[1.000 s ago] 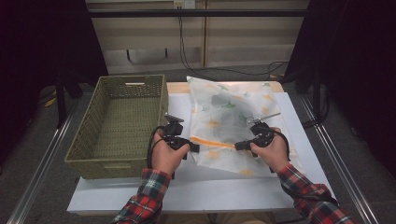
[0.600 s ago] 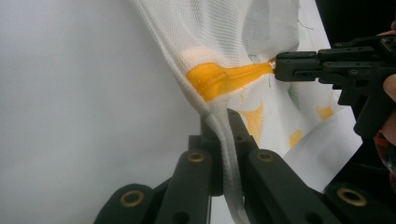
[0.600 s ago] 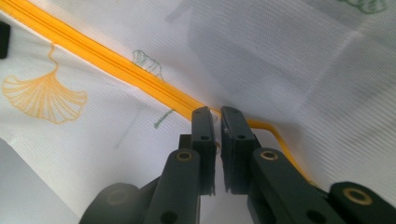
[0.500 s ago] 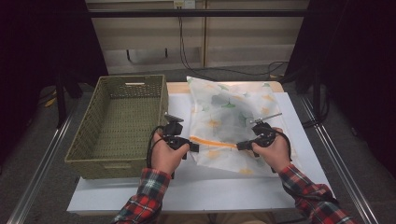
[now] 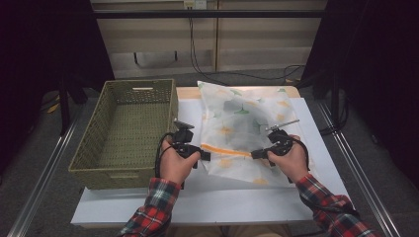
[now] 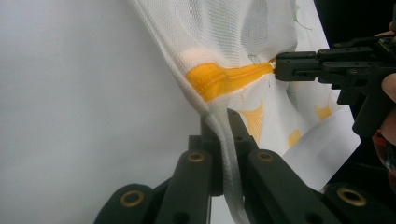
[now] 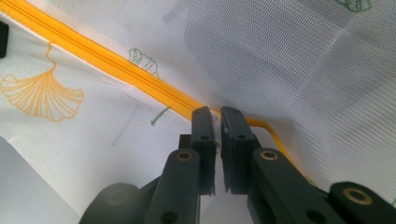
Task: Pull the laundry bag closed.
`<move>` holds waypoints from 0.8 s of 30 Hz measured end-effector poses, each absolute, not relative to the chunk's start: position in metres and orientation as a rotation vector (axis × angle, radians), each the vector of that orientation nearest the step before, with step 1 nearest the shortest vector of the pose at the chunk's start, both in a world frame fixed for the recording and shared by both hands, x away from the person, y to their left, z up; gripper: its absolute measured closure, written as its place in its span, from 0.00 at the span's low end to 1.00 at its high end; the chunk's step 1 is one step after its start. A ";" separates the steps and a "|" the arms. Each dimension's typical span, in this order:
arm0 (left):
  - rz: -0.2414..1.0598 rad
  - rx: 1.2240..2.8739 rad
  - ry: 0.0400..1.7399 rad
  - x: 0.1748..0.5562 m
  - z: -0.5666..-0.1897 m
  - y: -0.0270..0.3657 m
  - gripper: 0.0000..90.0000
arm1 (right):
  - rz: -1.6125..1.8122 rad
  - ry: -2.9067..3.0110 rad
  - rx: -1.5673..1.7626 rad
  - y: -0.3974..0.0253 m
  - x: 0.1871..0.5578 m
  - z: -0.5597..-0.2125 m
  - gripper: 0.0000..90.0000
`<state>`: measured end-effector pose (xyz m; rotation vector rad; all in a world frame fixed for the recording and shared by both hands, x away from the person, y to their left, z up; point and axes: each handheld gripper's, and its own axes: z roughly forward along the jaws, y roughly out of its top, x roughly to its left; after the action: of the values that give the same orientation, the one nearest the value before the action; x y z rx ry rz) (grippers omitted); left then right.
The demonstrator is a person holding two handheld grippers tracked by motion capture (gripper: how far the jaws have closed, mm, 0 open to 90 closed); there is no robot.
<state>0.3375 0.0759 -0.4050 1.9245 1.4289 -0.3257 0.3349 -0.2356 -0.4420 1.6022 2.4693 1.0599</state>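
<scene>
- The white worktop (image 5: 316, 163) runs beneath both hand-held grippers.
- A green wicker basket (image 5: 126, 131) rests beside the left hand-held gripper (image 5: 203, 155).
- A patterned mesh bag (image 5: 242, 123) lies between and beyond both grippers.

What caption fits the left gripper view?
Left gripper pinching the mesh bag's edge beside its orange zipper, right gripper at the zipper.

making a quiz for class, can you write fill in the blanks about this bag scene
1. The zipper on the white mesh laundry bag is coloured ____.
2. The left claw is shut on the bag's ____ edge.
3. The green woven basket stands to the ____ of the bag in the high view.
4. The right claw pinches at the ____ of the bag.

Missing words: orange; white; left; zipper
</scene>
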 end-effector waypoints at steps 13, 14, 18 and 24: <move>-0.337 1.919 1.431 0.338 -0.404 0.078 1.00 | 1.046 2.462 1.601 -0.239 0.336 -0.443 0.94; -0.338 1.919 1.430 0.338 -0.404 0.078 1.00 | 1.055 2.468 1.603 -0.240 0.336 -0.443 0.95; -0.339 1.921 1.430 0.338 -0.404 0.078 1.00 | 1.047 2.466 1.606 -0.239 0.335 -0.442 0.95; -0.335 1.924 1.429 0.338 -0.403 0.079 1.00 | 1.059 2.454 1.623 -0.245 0.335 -0.443 0.95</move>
<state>0.3384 0.0790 -0.4033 1.9240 1.4294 -0.3355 0.3349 -0.2451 -0.4433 1.6231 2.4538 1.0594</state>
